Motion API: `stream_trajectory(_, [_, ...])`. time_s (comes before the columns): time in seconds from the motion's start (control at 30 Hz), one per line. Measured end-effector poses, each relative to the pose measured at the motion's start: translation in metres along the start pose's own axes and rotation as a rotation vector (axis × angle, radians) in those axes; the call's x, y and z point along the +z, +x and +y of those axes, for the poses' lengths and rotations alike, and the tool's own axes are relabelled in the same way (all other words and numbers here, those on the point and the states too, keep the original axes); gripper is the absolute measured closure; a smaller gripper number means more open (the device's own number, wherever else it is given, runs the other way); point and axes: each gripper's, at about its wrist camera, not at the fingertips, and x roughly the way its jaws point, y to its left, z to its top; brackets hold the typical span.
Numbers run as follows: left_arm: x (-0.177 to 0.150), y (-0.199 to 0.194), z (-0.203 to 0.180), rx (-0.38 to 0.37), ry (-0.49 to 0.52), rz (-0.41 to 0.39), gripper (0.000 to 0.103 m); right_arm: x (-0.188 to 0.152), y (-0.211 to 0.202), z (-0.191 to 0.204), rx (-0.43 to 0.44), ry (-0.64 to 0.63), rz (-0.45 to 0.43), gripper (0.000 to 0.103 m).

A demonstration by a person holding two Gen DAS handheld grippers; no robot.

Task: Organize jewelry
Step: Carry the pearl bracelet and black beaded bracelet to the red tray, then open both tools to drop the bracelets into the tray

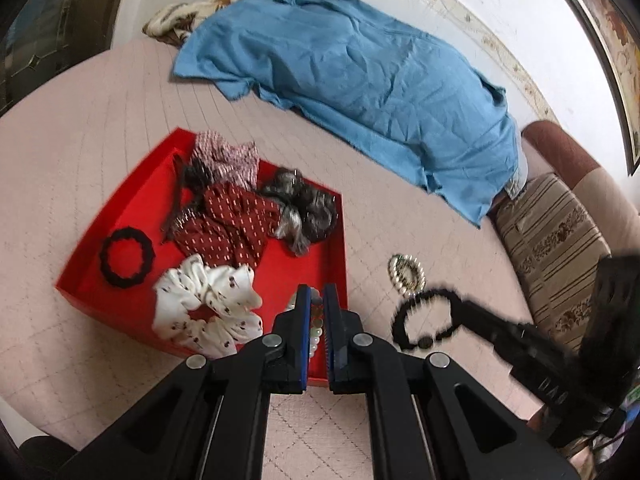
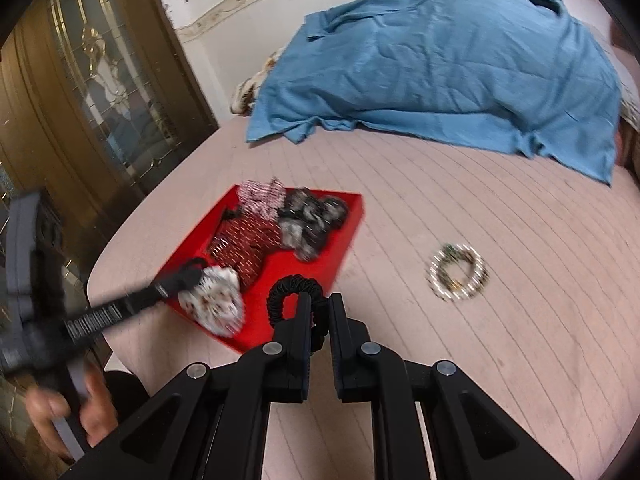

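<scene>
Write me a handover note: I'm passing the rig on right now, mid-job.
Left gripper: shut on a bead bracelet, over the red tray's near corner.
Right gripper: shut on a black coil hair tie, at the tray's near edge.
In the tray: white scrunchie, dark red scrunchie, pink-white scrunchie, grey furry scrunchie, black hair tie.
Still on the bed: pearl bracelet.
Left to do: drop both held pieces in the tray, then fetch the pearl bracelet.
</scene>
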Motion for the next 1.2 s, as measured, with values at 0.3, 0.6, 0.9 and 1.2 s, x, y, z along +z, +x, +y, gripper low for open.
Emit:
stream_trajectory(0.3, [-0.017,0.033,0.014,0.156,0.048,0.062,0.097,0.021,0.063,0.025,0.02,-0.047,0.06,0.093])
stream_trajectory(0.6, [-0.022,0.039,0.027,0.174,0.054,0.061,0.098,0.021,0.121,0.029,0.008,-0.061,0.164,0.093])
stream_trajectory(0.9, [-0.023,0.038,0.026,0.164,0.054,0.039,0.098,0.021,0.133,0.035,-0.023,-0.096,0.168,0.093])
stream_trajectory(1.2, [-0.022,0.031,0.02,0.166,0.065,0.014,0.057,0.022,0.128,0.035,-0.031,-0.098,0.153,0.079])
